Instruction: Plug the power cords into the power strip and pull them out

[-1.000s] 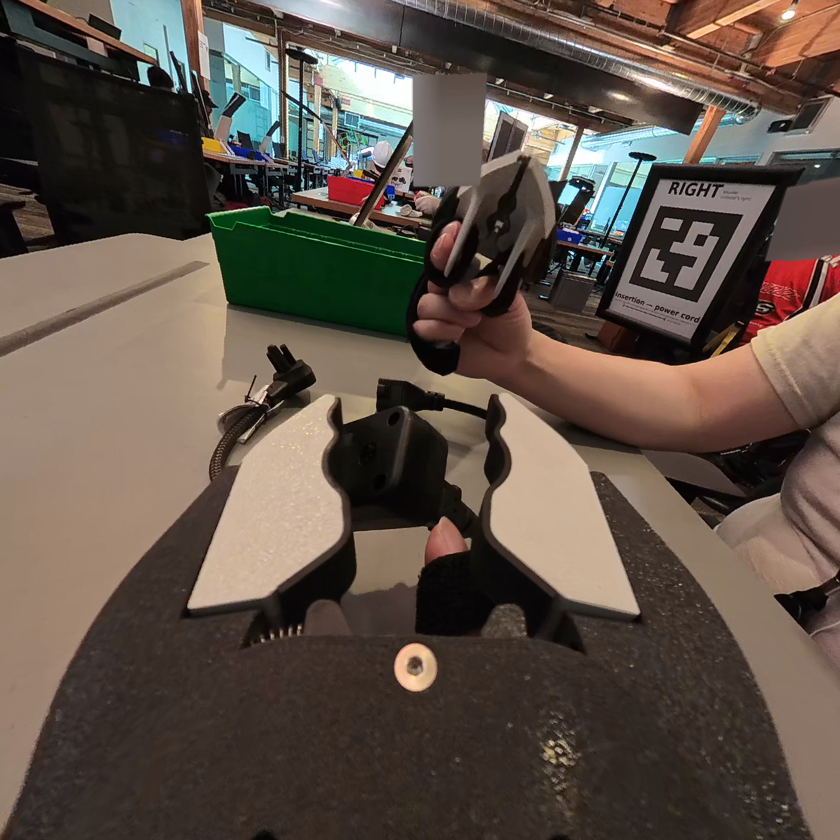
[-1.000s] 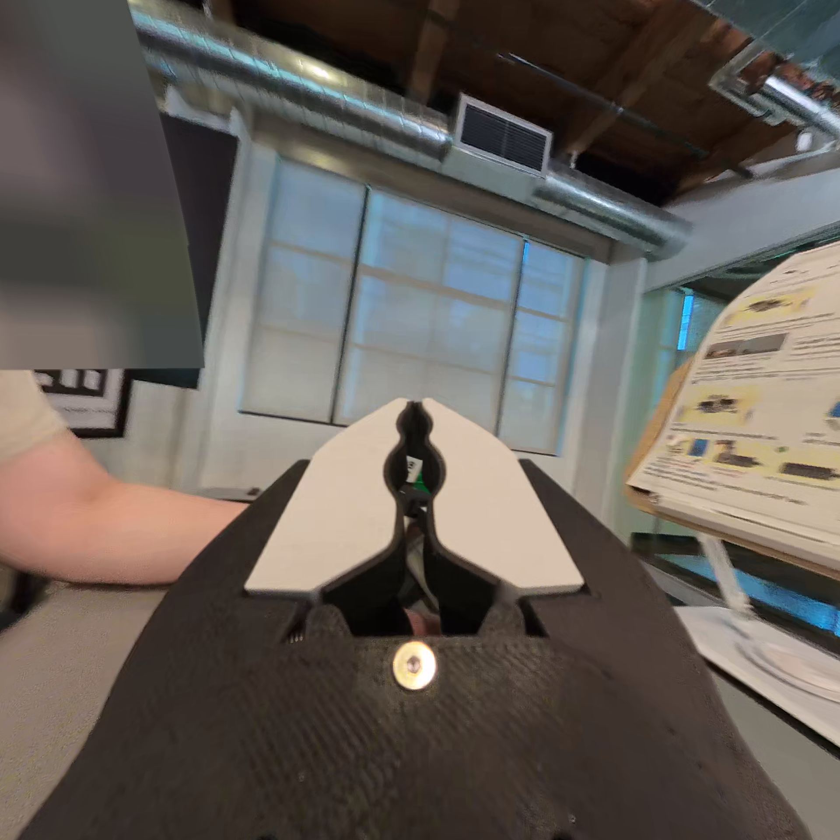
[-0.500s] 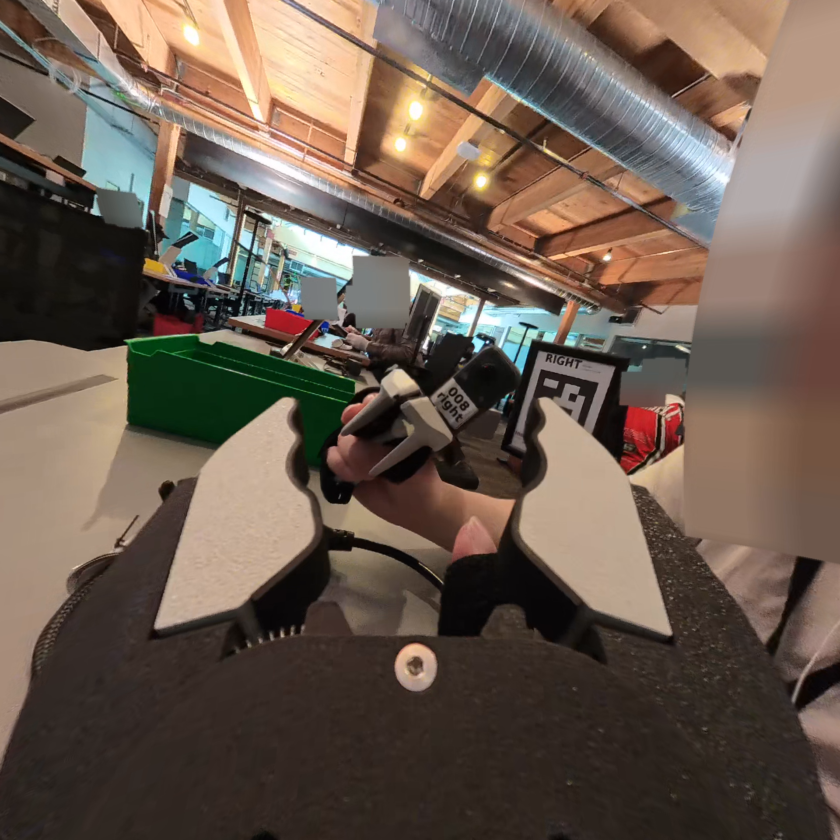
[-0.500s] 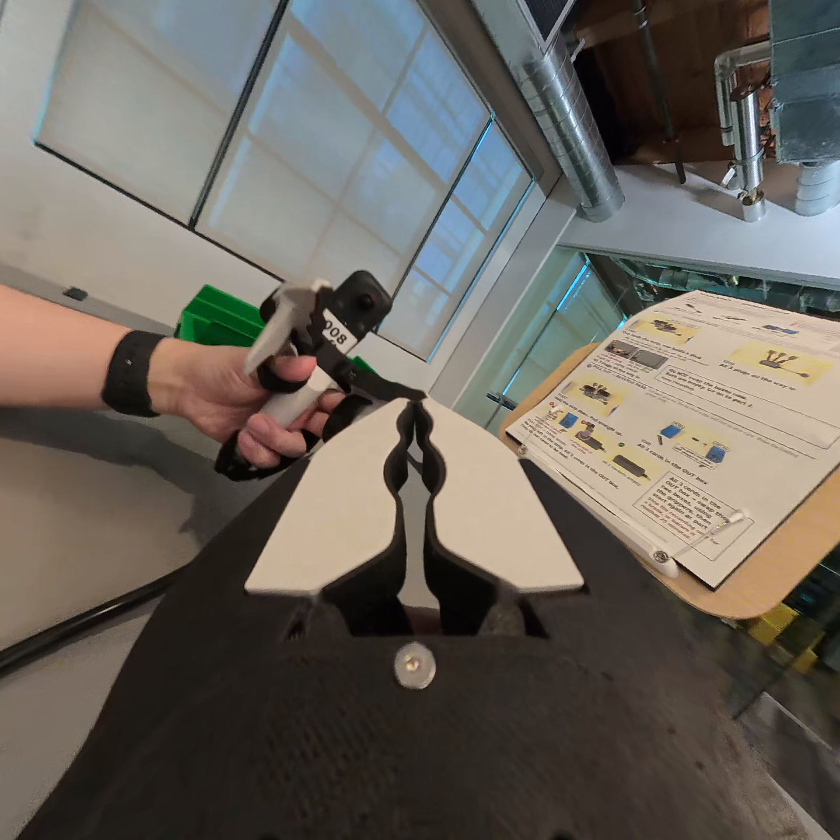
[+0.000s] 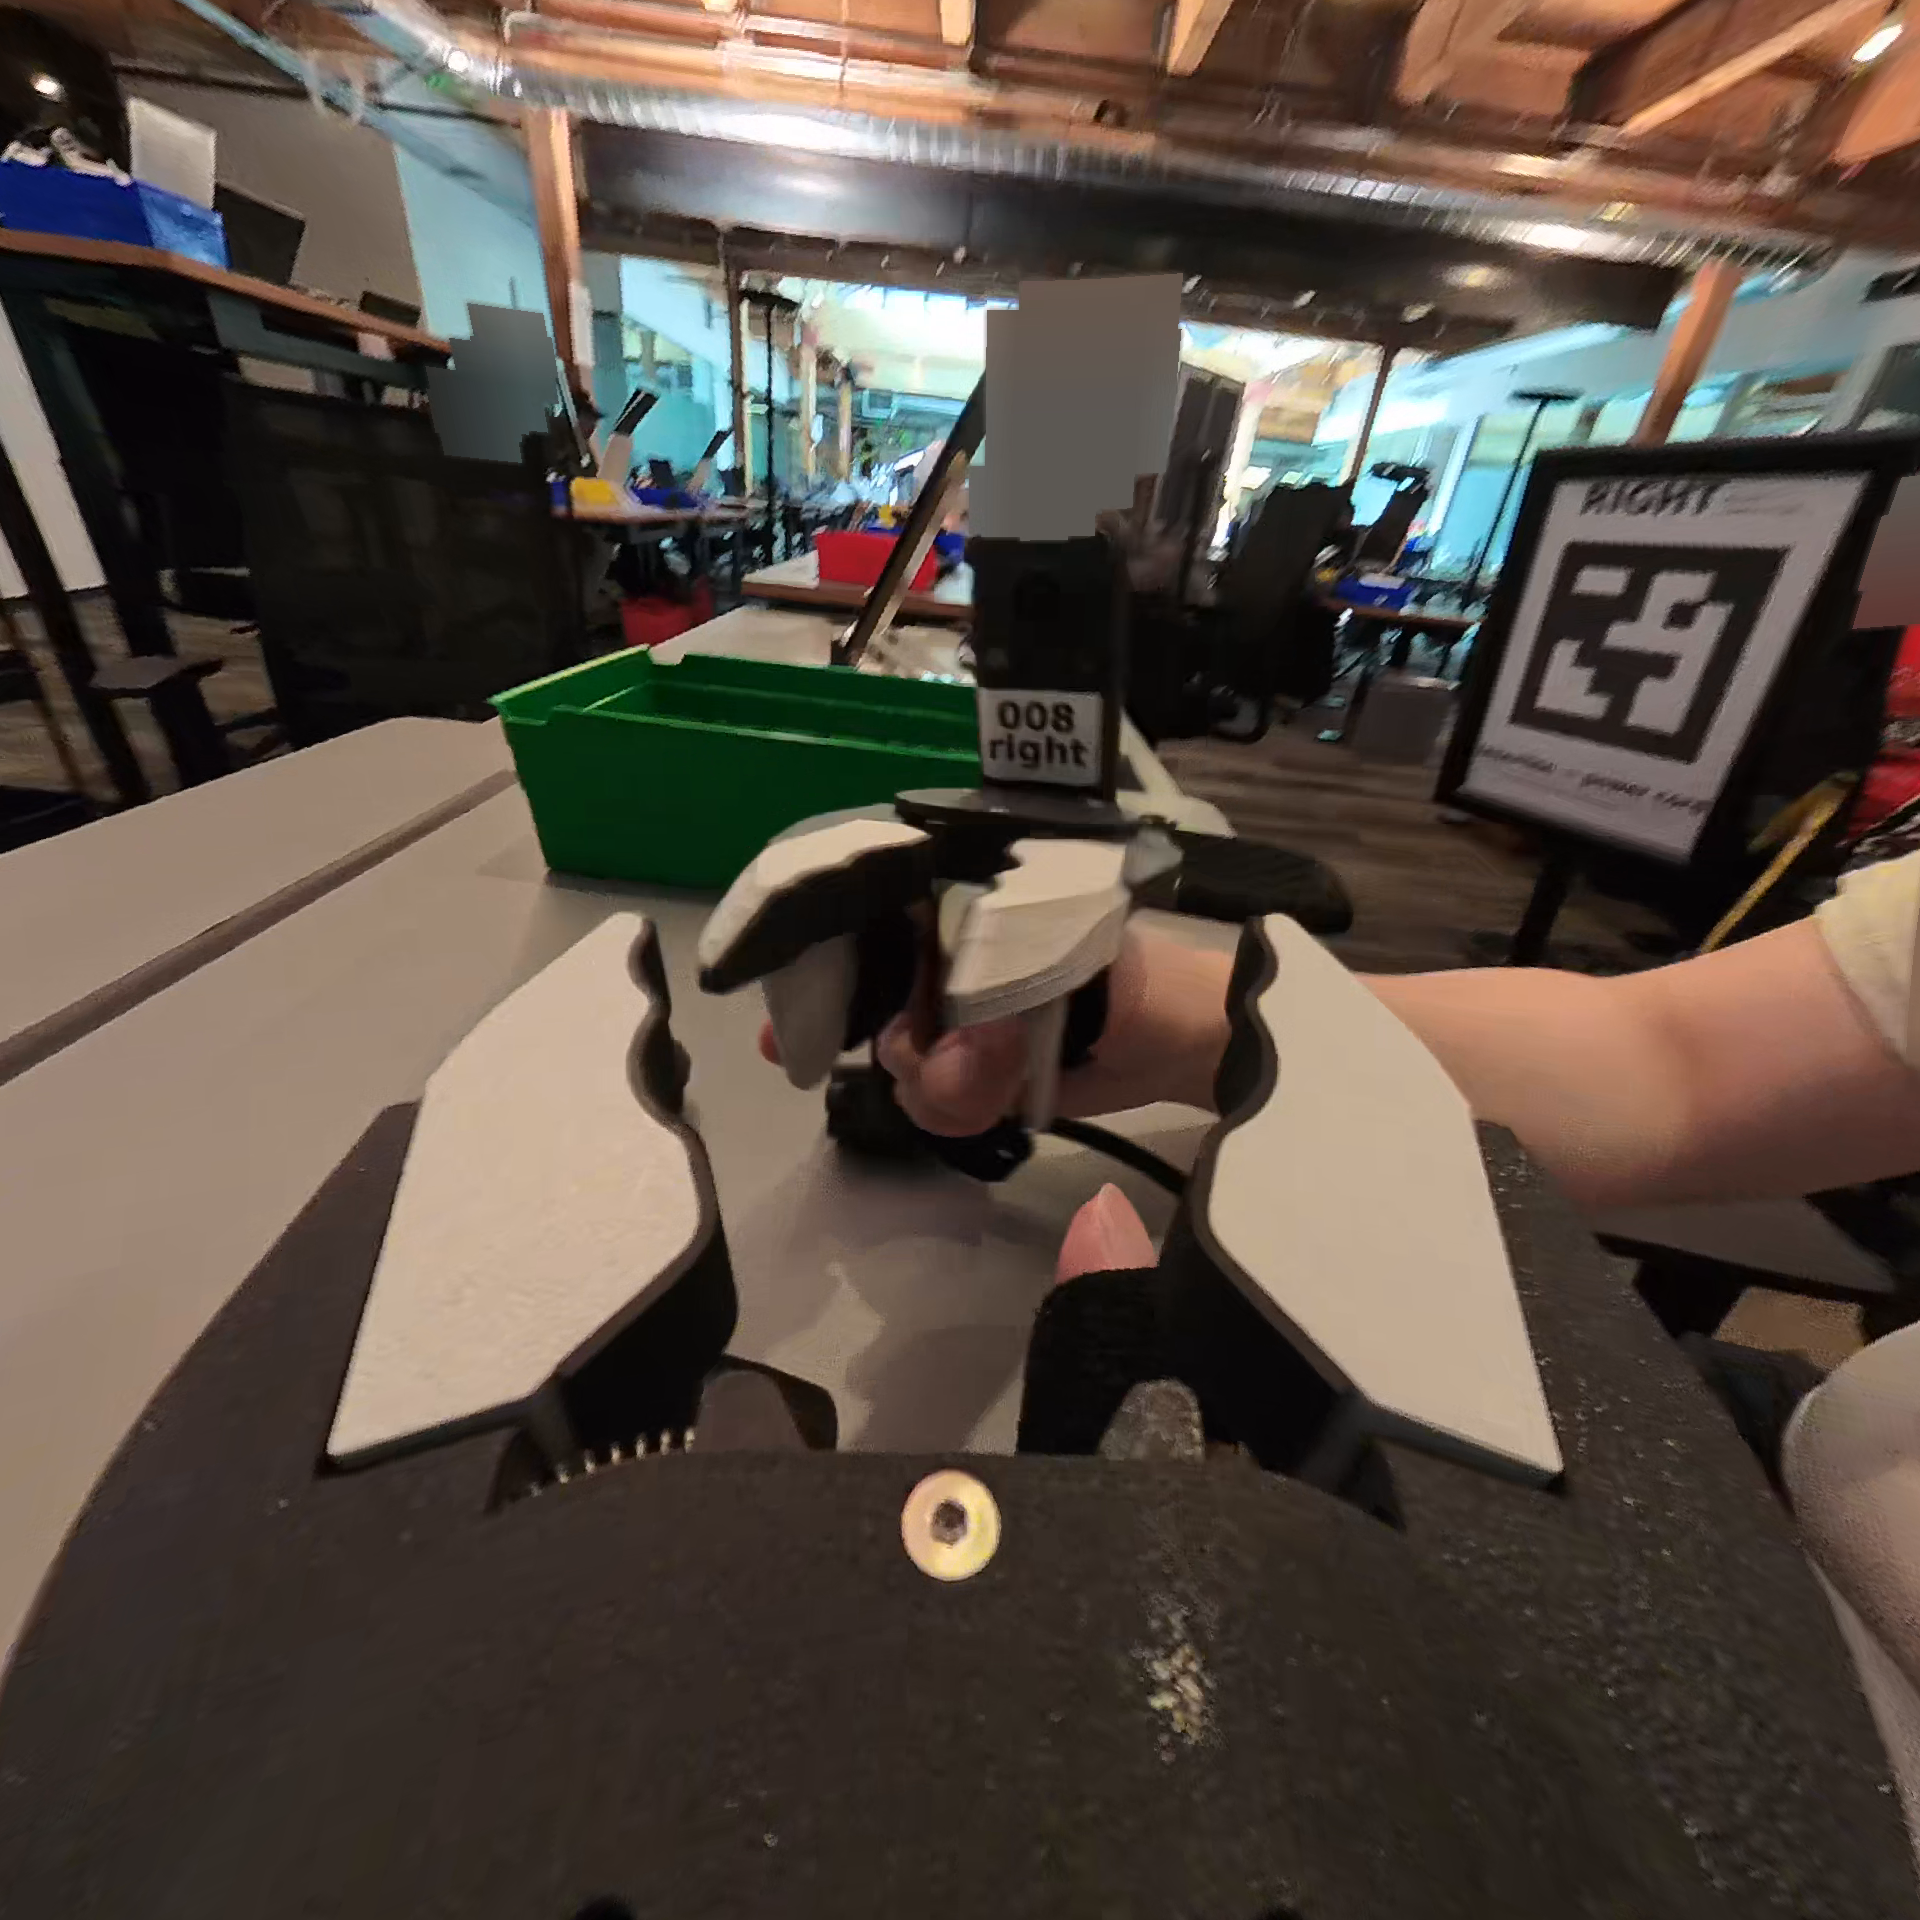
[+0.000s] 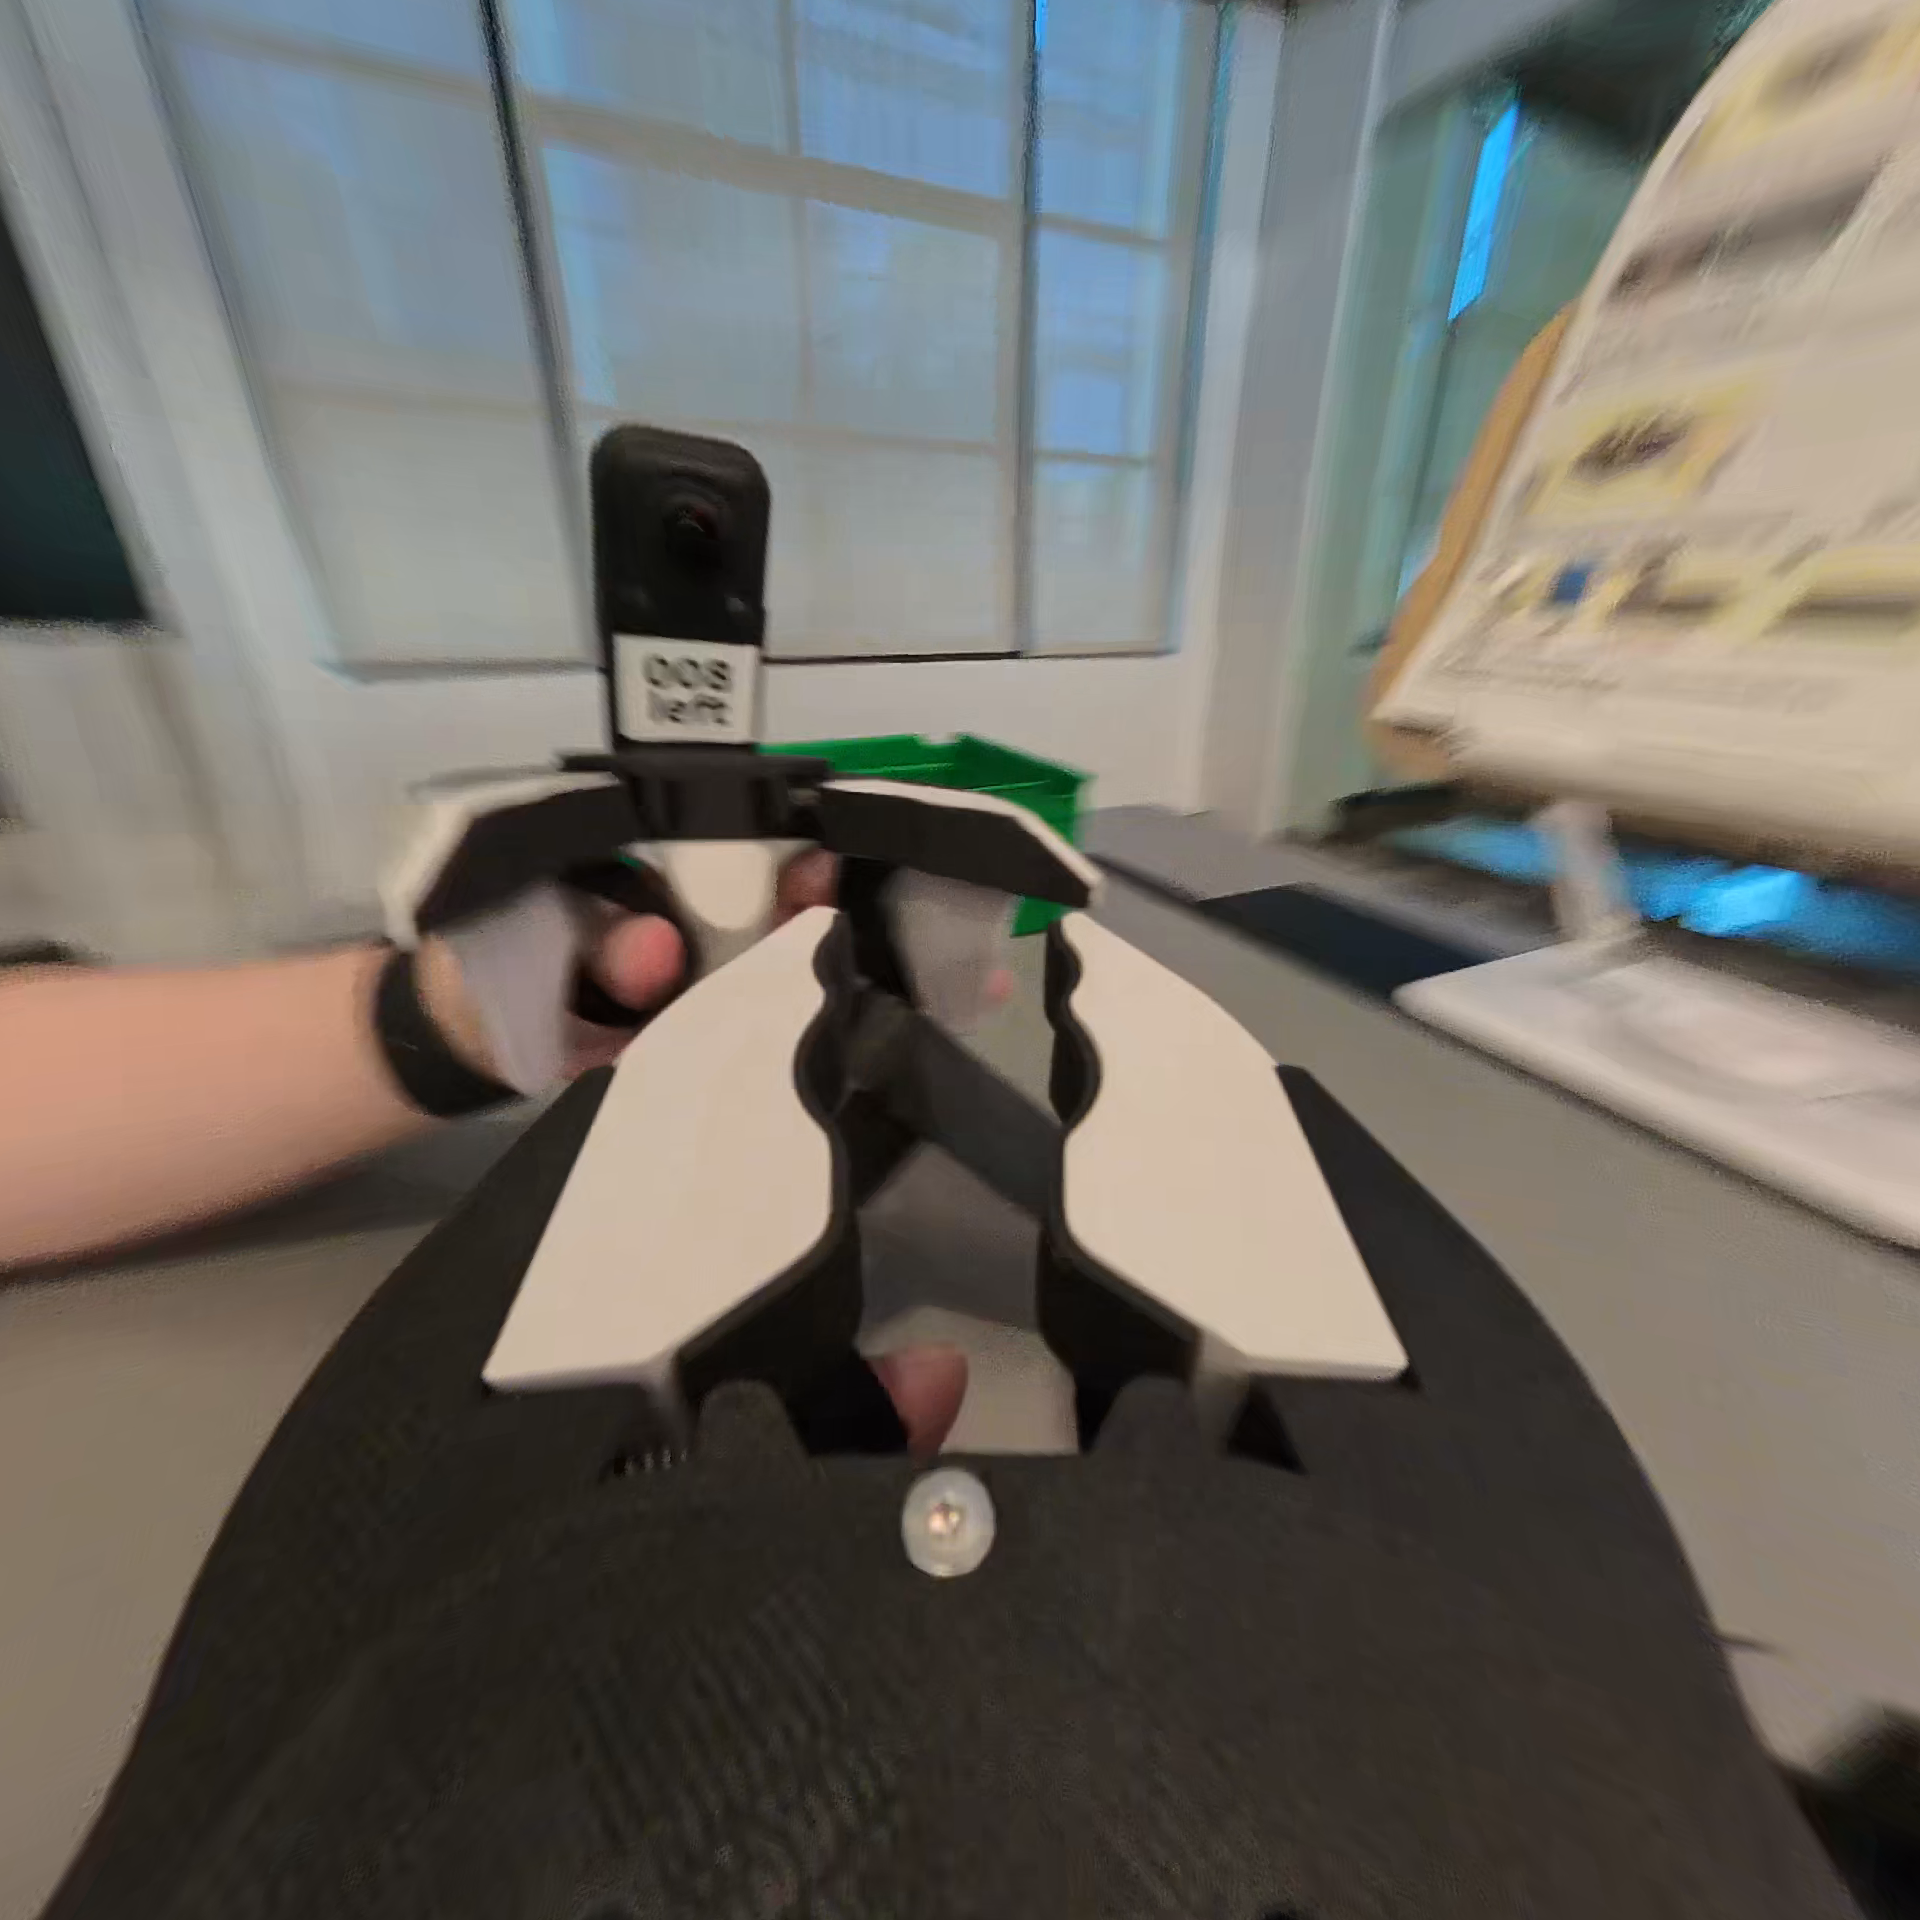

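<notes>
Cord (image 5: 1127,1151) on grey table (image 5: 260,1039); green bin (image 5: 748,769) beyond, workshop behind.

Thin black round power cord (image 5: 1127,1153): a short curved stretch lies on the grey tabletop (image 5: 260,1039); the rest is hidden behind the right hand (image 5: 966,1070). Black blocky piece (image 5: 868,1122) on the table under that hand, shape unclear. Right wrist view: dark diagonal band (image 6: 966,1112), blurred; cord or shadow, cannot tell.
</notes>
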